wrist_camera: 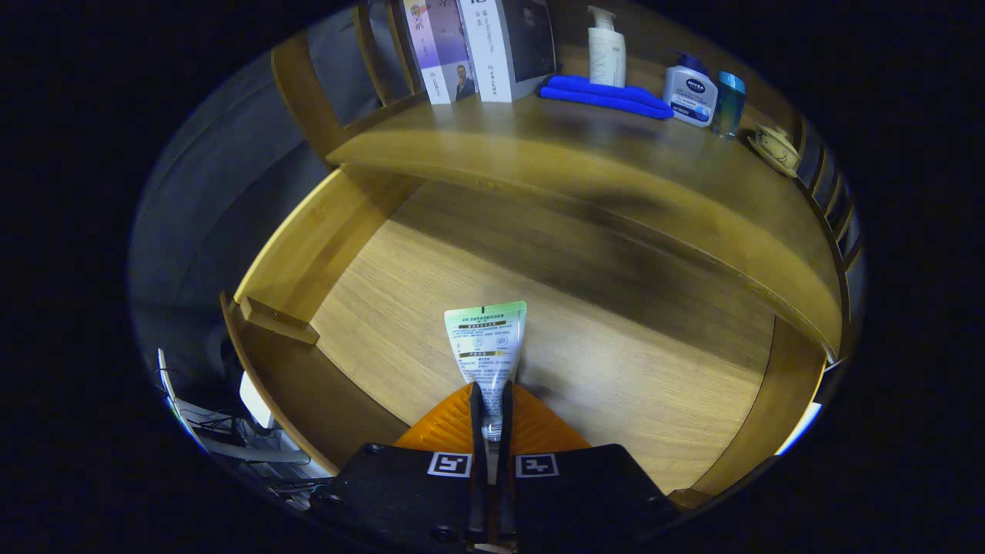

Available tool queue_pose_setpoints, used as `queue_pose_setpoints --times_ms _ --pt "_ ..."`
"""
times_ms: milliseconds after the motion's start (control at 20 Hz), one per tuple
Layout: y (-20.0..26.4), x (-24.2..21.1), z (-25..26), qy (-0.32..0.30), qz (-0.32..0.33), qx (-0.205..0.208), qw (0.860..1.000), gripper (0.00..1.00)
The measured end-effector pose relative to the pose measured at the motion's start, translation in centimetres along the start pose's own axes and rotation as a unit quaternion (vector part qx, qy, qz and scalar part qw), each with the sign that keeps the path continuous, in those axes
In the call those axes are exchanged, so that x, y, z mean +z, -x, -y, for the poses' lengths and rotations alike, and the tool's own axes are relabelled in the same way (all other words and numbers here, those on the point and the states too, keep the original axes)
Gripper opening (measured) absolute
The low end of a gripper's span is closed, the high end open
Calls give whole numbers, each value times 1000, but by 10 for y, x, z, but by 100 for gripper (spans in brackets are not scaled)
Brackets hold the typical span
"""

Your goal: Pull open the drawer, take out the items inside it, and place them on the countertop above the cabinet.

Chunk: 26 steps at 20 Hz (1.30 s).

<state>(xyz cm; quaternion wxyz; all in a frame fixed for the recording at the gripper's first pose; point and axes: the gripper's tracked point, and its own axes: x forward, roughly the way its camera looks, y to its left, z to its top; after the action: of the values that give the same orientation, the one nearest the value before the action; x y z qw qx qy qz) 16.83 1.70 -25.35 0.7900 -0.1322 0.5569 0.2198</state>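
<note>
A: Where's the tube [488, 346] now?

B: Clamped between the fingers [491, 412], its crimped end pointing ahead over the open drawer [585, 346]. Both fingers press on its lower part.

A: And the next move?

B: I'd lift it straight up clear of the drawer's walls, then carry it forward to the desk [585, 165] beyond the fingers. Aim for the bare wood short of the blue cloth [604, 98] and bottles [690, 92], and keep the grip firm; the tube looks slippery.
</note>
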Motion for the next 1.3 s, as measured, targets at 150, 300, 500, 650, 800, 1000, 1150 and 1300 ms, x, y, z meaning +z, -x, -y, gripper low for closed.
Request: queue_pose_setpoints --times_ms 150,300,500,650,800,1000,1150,1300 --pt "14 8 1 -18 29 12 999 7" --pt "29 10 -1 -29 54 24 998 6" --pt "48 18 1 -36 86 32 995 6" --pt "61 32 7 -50 111 34 992 6" --pt "75 47 15 -67 134 36 988 7" --pt "91 77 32 -91 165 35 981 6" --pt "98 105 52 -117 184 35 975 6" --pt "100 130 77 -149 193 22 970 6"
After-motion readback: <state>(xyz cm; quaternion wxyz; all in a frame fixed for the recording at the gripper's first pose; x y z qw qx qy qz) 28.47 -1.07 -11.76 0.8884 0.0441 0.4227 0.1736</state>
